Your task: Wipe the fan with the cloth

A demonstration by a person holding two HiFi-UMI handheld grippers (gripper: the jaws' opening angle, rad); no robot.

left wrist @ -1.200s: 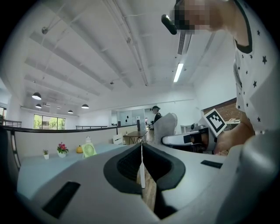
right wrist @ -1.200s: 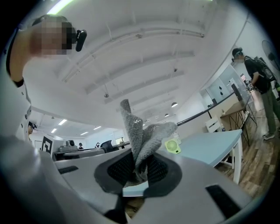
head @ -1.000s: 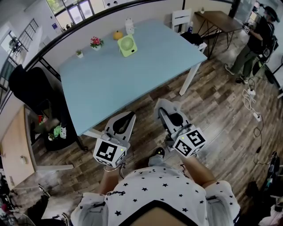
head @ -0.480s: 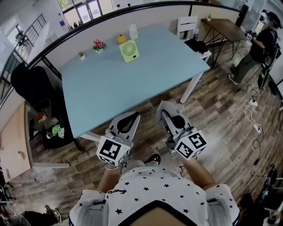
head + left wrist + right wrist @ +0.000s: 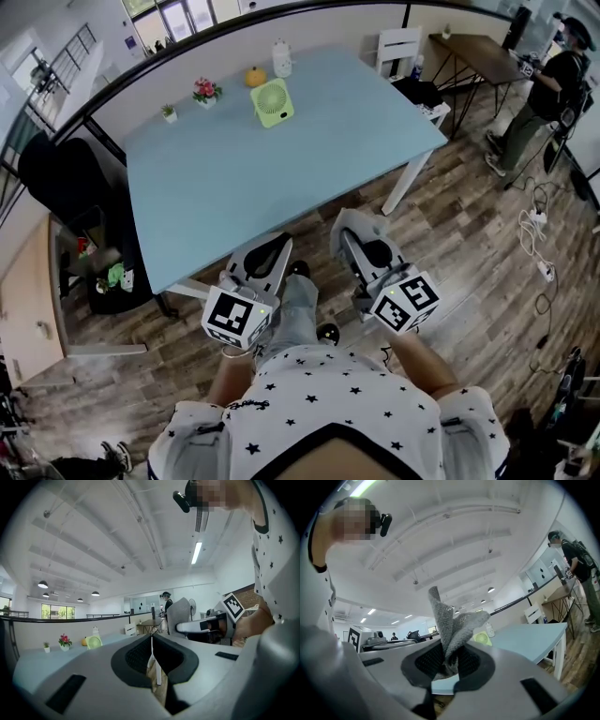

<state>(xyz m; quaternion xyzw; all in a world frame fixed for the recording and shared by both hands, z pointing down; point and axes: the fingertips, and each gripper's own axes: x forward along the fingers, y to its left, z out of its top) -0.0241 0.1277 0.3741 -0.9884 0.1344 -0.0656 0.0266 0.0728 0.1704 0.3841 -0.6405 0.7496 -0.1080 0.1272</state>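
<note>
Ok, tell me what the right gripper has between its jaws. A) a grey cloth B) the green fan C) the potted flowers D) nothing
A: the right gripper view shows the right gripper shut on a grey cloth sticking up between its jaws; the green fan stands on the table.

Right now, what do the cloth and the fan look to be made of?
The cloth: grey knitted or woven fabric, matte; open mesh texture and soft folds show. The fan: probably green moulded plastic, smooth; too small to be sure.
</note>
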